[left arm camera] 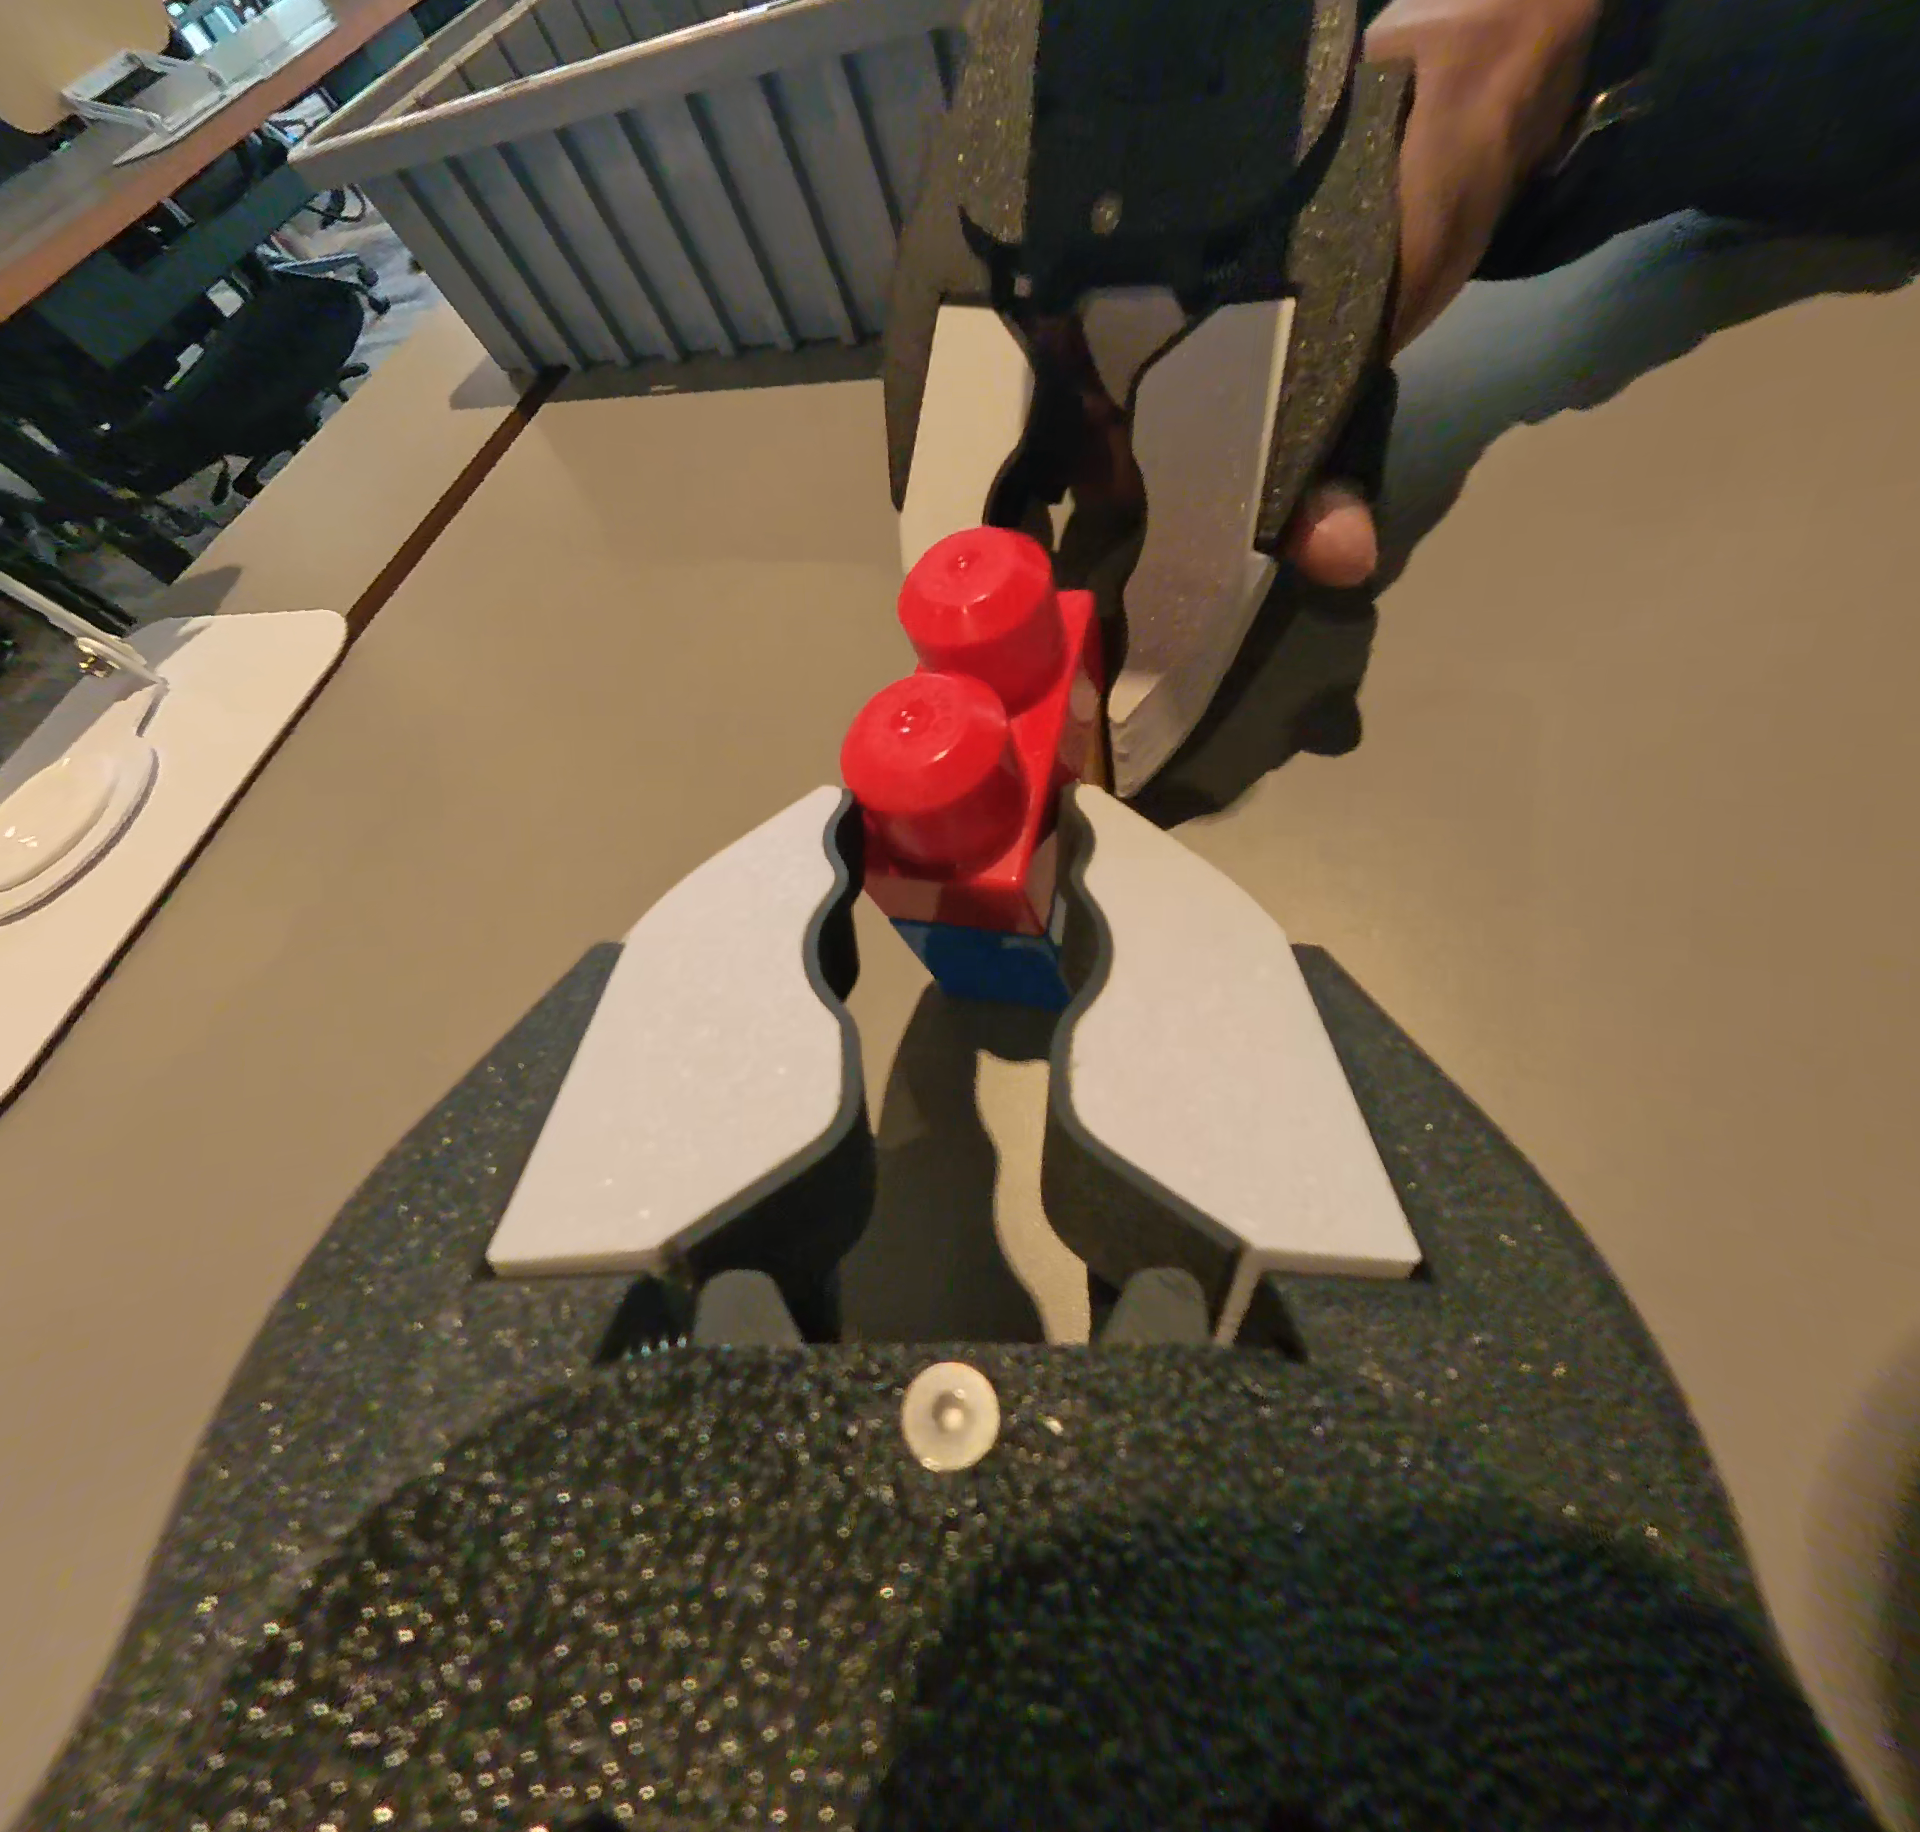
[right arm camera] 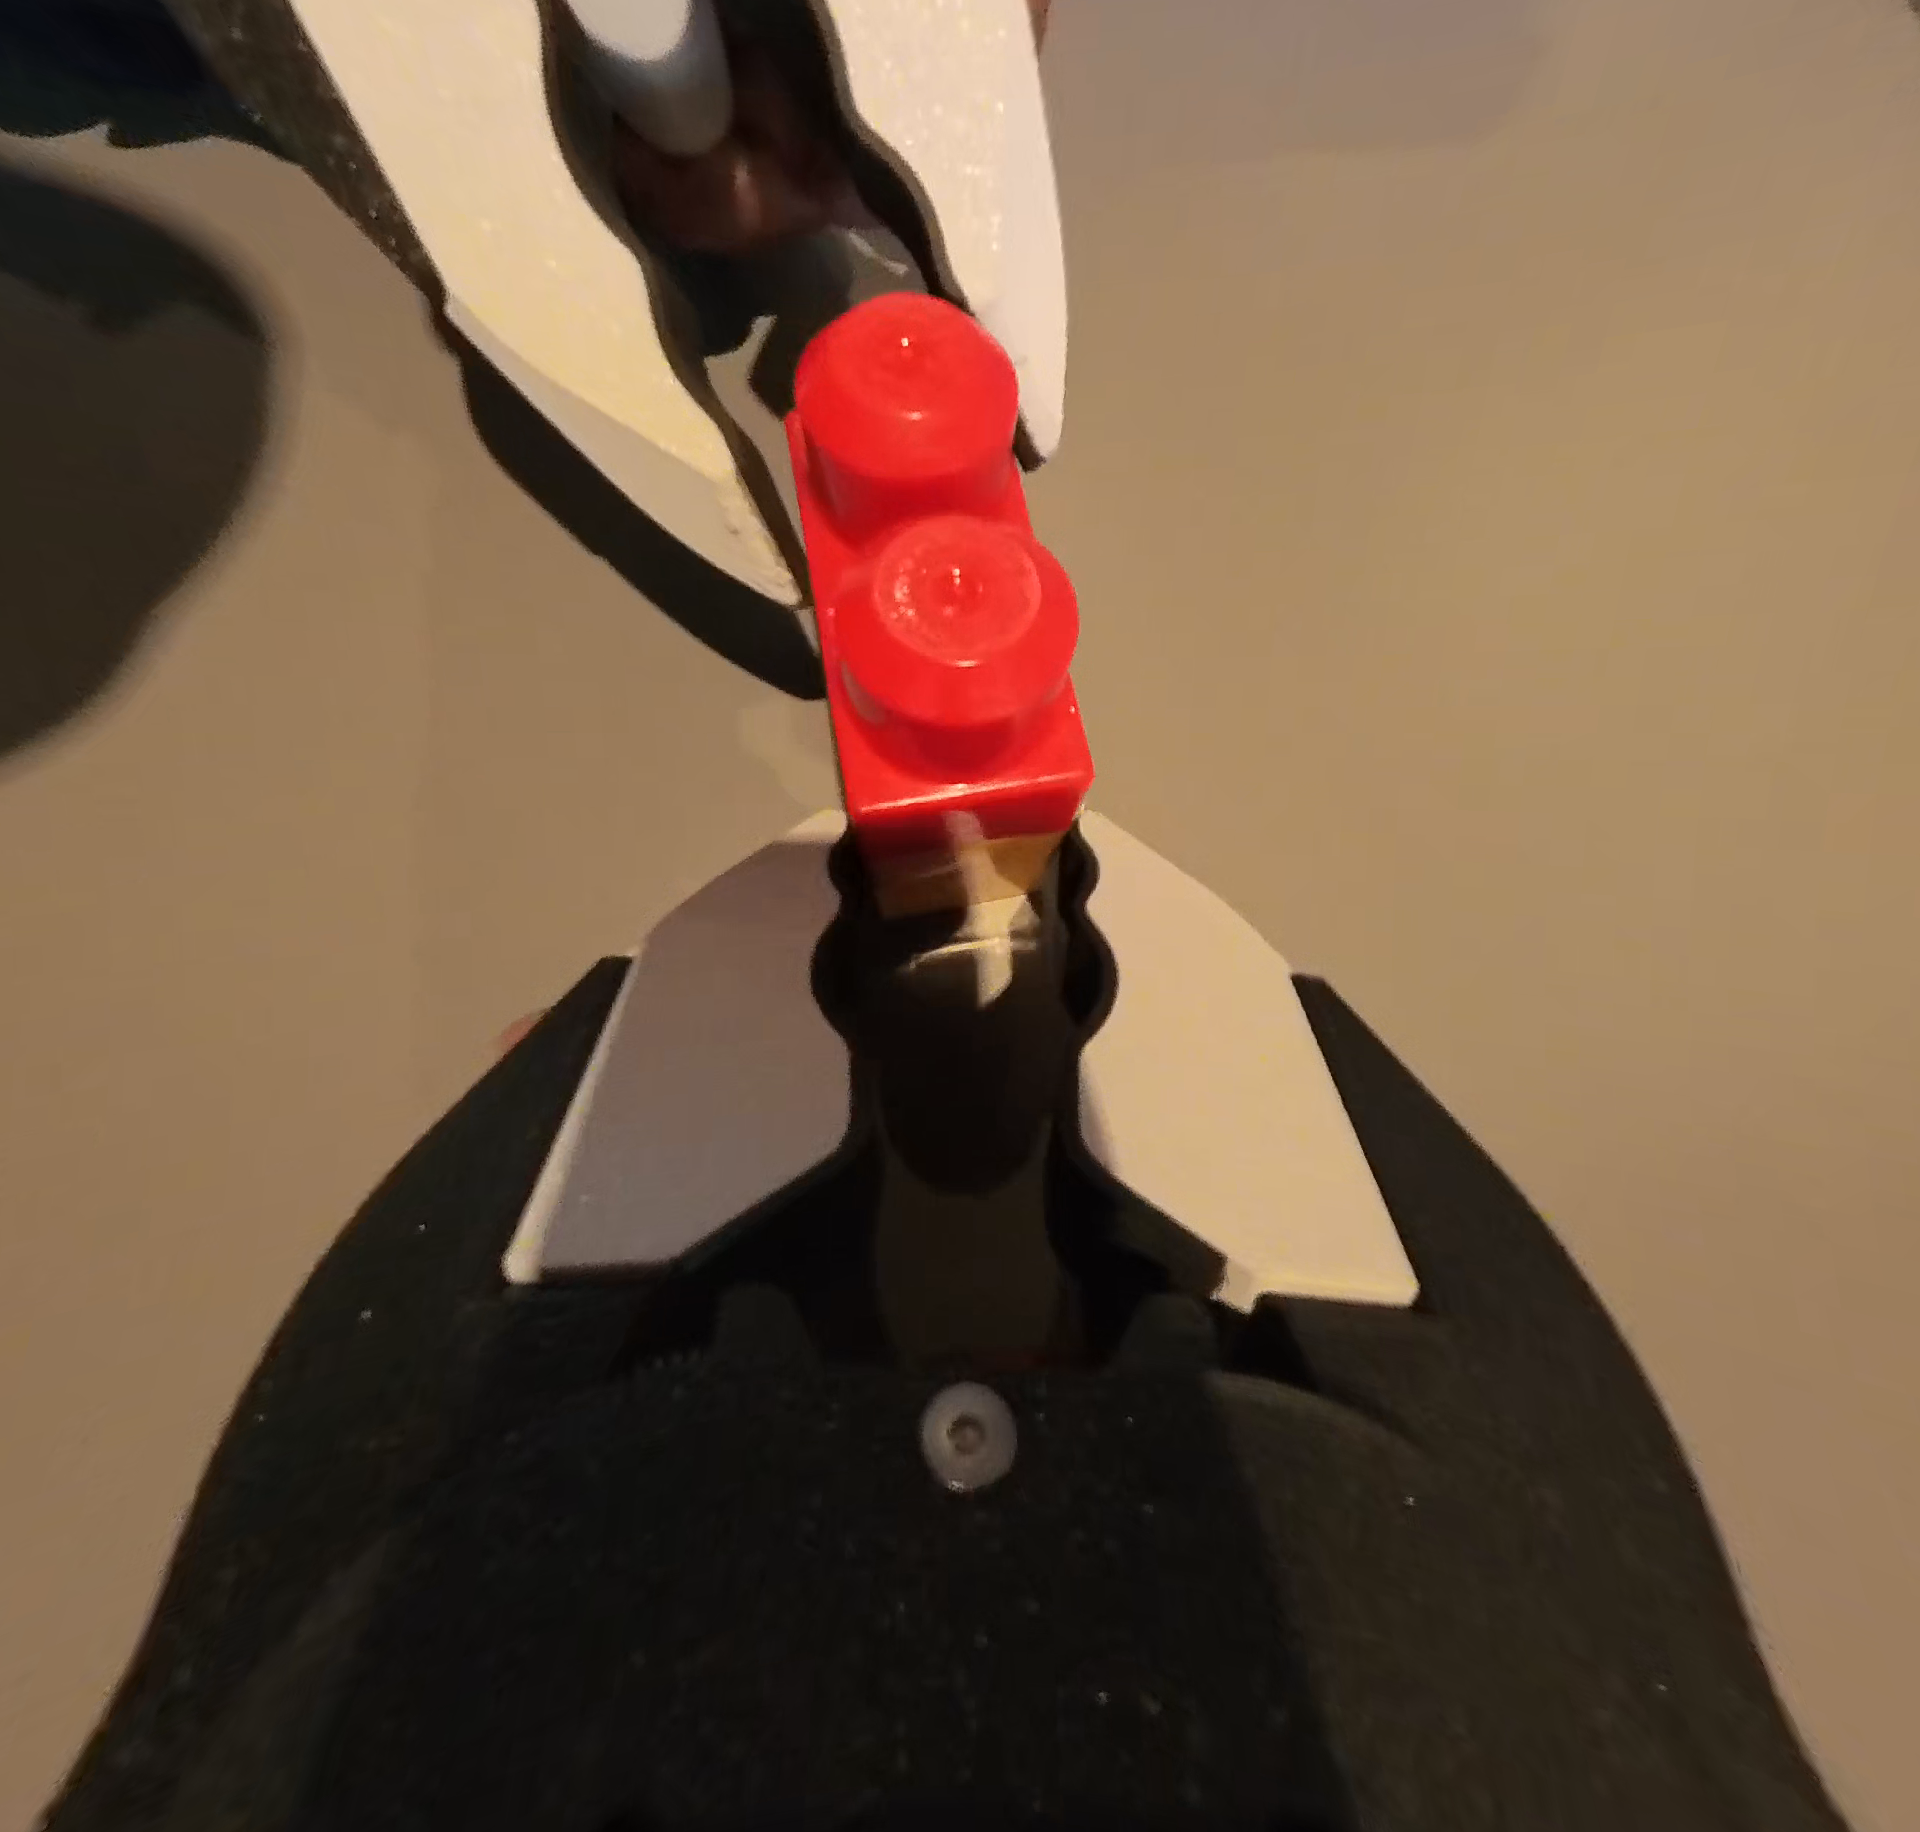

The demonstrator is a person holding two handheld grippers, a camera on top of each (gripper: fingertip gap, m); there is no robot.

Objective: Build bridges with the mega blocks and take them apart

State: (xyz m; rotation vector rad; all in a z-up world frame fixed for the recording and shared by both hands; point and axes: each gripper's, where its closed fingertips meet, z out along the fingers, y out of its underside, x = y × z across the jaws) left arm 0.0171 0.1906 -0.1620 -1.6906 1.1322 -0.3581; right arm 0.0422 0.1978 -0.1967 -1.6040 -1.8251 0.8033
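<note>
A red two-stud block (left arm camera: pixel 971 702) sits across a blue block (left arm camera: pixel 997 961) at my left end and a yellow block (right arm camera: pixel 940 873) at my right end. My left gripper (left arm camera: pixel 961 816) is shut on the red block's near end, just above the blue block. It also shows at the top of the right wrist view (right arm camera: pixel 904 494). My right gripper (right arm camera: pixel 961 832) is shut on the yellow block just beneath the red block (right arm camera: pixel 935 577). It reaches in from the far side in the left wrist view (left arm camera: pixel 1039 660). I cannot tell whether the stack touches the table (left arm camera: pixel 520 951).
A hand (left arm camera: pixel 1475 120) holds the right gripper. A grey ribbed bin (left arm camera: pixel 675 203) stands at the back of the table. A white board with a clear dish (left arm camera: pixel 156 743) lies on the left. Desks and office chairs (left arm camera: pixel 208 359) stand beyond the table's left edge. There is about 5 cm between the tips of the two grippers.
</note>
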